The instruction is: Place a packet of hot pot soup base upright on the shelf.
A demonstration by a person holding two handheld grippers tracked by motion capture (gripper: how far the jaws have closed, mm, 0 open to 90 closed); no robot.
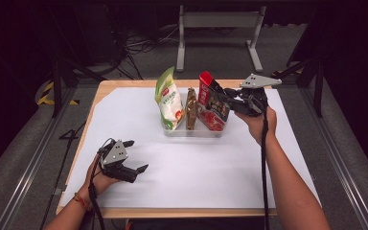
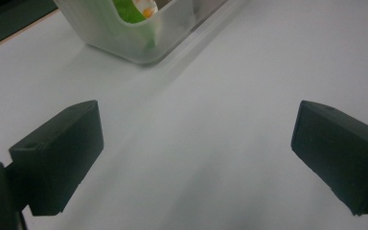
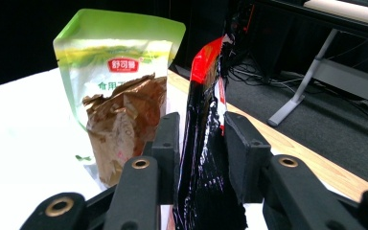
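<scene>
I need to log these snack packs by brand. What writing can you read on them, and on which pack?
"舒可曼": white on a red badge, green pouch.
"食用": green characters below that badge; the rest is hidden by the brown bag.
Red and black bag: print too small and blurred to read.
Brown bag: faint marks, unreadable.

The green and white pouch [image 3: 117, 72] carries a small red label with white Chinese characters that look like 舒可曼, though they are too small to be sure. Below that label stand larger green characters, 食用, partly hidden by the crumpled brown bag [image 3: 124, 127]. Any print on the red and black packet [image 3: 206, 143] is too blurred to read.
</scene>
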